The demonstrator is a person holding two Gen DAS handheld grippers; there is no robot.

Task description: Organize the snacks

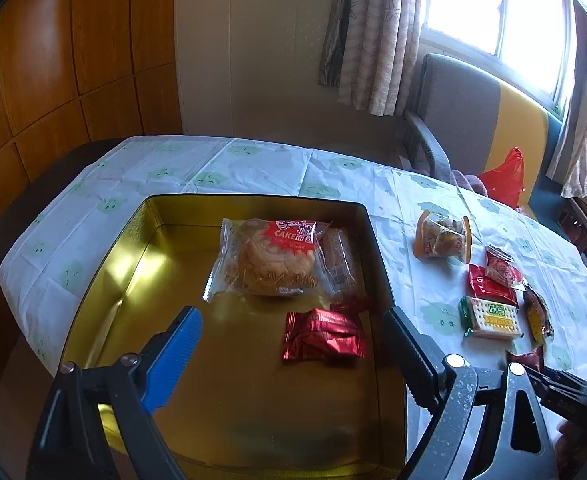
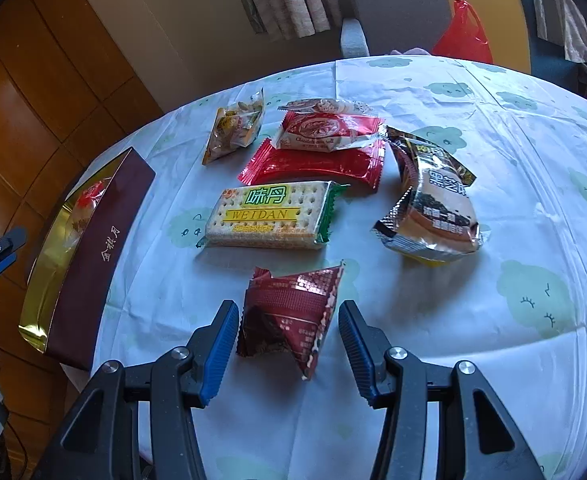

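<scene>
Right gripper [image 2: 288,330]: fingers apart, straddling the dark red triangular packet [image 2: 291,316], which lies on the tablecloth [image 2: 493,240]; contact apparently not yet made. Left gripper [image 1: 293,330]: fingers apart, empty, above the gold tin [image 1: 141,264] left of the packet.

Tin box [image 1: 153,216] on desk [image 2: 493,184], left; cake packet [image 1: 267,258] inside. Right of box: cracker packet [image 2: 267,216], triangular packet [image 2: 293,320] before it.
</scene>
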